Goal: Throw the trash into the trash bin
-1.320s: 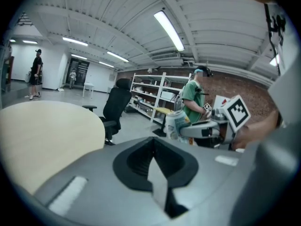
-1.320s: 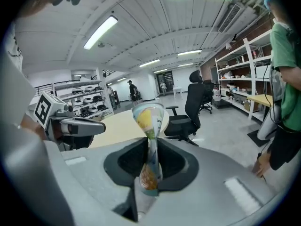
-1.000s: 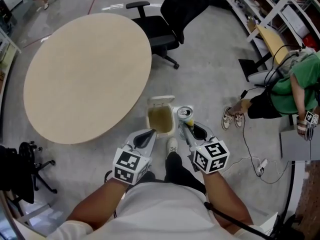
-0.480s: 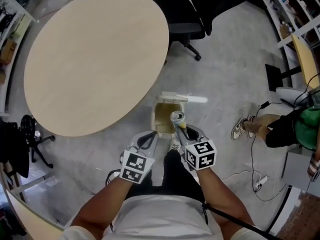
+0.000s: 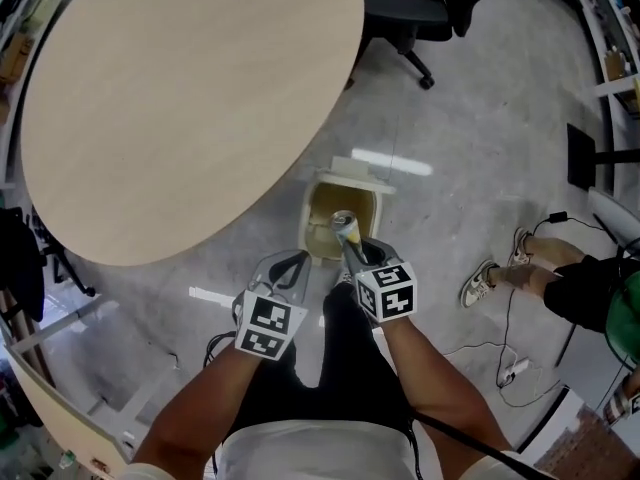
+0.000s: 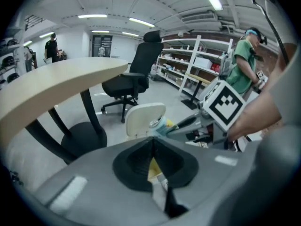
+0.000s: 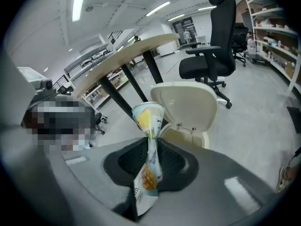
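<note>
Moved: right claw (image 5: 350, 244) and left claw (image 5: 297, 266) lower, toward bin (image 5: 308, 230)
Right claw: grips can (image 5: 344, 222) over bin
Left claw: closed, empty

Cream trash bin (image 5: 360, 175), yellow, green and pale-blue printed can (image 7: 148, 121), beige table (image 5: 190, 98), black chair (image 5: 410, 13), grey floor (image 5: 480, 168)

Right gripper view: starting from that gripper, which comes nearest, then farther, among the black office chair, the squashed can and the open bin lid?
1. Squashed can, pinched between the jaws.
2. Bin lid, standing open just behind it.
3. Black office chair, far back, upper right.
</note>
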A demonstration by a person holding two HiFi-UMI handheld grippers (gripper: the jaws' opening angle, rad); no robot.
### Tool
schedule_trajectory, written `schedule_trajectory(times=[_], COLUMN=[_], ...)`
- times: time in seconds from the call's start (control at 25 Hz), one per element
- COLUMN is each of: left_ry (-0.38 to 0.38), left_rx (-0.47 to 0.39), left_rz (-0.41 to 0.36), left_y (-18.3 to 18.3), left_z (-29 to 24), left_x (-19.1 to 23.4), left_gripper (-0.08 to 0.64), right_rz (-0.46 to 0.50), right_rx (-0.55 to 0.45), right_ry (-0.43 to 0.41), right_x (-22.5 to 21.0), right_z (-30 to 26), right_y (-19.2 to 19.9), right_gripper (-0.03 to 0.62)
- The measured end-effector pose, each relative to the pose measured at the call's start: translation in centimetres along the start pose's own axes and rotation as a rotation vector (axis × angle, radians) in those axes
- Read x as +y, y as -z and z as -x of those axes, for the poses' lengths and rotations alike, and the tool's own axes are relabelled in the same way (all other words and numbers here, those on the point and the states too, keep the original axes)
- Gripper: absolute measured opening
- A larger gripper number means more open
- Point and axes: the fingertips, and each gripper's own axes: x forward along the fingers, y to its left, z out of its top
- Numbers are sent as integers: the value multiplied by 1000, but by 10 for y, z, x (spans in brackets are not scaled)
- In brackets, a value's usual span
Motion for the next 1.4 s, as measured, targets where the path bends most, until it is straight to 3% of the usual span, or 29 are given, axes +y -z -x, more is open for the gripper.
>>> schedule_trajectory(times=[0.32,0.68,1.28,1.4], left_ry=[3,-10,8,2], left_rx=[97,139,179,176], left_rz=[91,168,153,153], left_y=[44,77,108,108], left_z=[-43,-91,-142,-139], left_x=[9,24,29,33], left_gripper=[8,8,8,8], right_rz=[28,68,62,56], right_rx=[109,227,264,266], right_ry=[-43,-19,57,68], right_x=[-14,-49,-82,-80], right_z=[-46,-105,-161,-163], right_y=[36,58,73,72], right_gripper=[66,66,71,106])
